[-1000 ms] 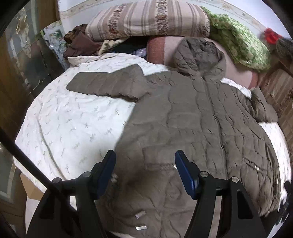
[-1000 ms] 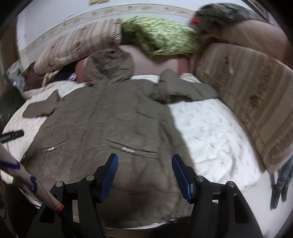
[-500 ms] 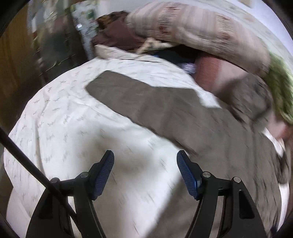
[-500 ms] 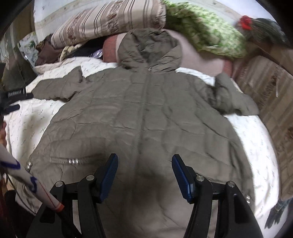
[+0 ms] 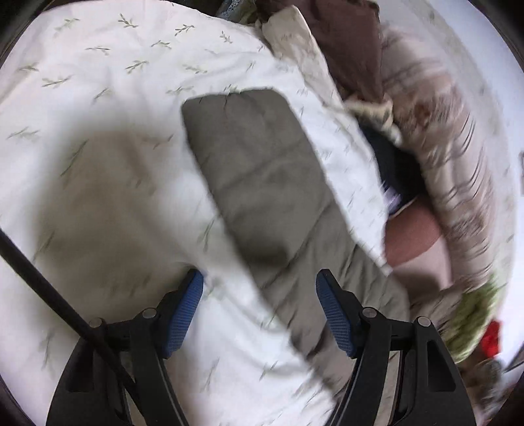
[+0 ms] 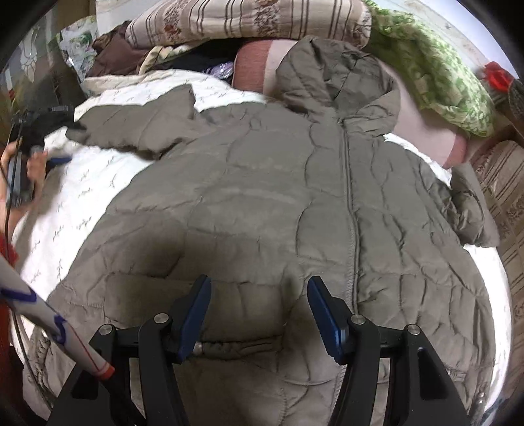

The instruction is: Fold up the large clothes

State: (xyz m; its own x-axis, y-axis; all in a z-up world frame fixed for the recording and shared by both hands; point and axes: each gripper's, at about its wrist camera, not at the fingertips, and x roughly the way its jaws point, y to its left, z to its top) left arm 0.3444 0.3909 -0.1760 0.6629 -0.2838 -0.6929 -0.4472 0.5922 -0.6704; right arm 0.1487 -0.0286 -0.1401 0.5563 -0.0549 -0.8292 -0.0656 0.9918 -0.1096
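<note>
A large olive quilted hooded jacket (image 6: pixel 262 203) lies spread face up on the white leaf-print bedsheet (image 6: pixel 91 183), zipper closed, hood toward the pillows. Its left sleeve (image 5: pixel 258 183) stretches across the sheet in the left wrist view, cuff at the far end. My left gripper (image 5: pixel 258 298) hovers open just above that sleeve, nothing between its blue pads. In the right wrist view the left gripper (image 6: pixel 49 154) shows at the far left in a hand, near the sleeve cuff. My right gripper (image 6: pixel 258 301) hangs open over the jacket's lower front, left of the zipper.
Striped pillows (image 6: pixel 249 19), a green patterned blanket (image 6: pixel 432 65), a pink bolster (image 6: pixel 255 65) and dark clothes (image 6: pixel 111 55) pile up at the head of the bed. A striped brown sofa side (image 6: pixel 504 203) borders the right. A white pole (image 6: pixel 49 318) crosses the lower left.
The left gripper swung left and down from over the jacket body to the left sleeve, rolling as it went. The right gripper shifted left from the right hem to the jacket's middle front.
</note>
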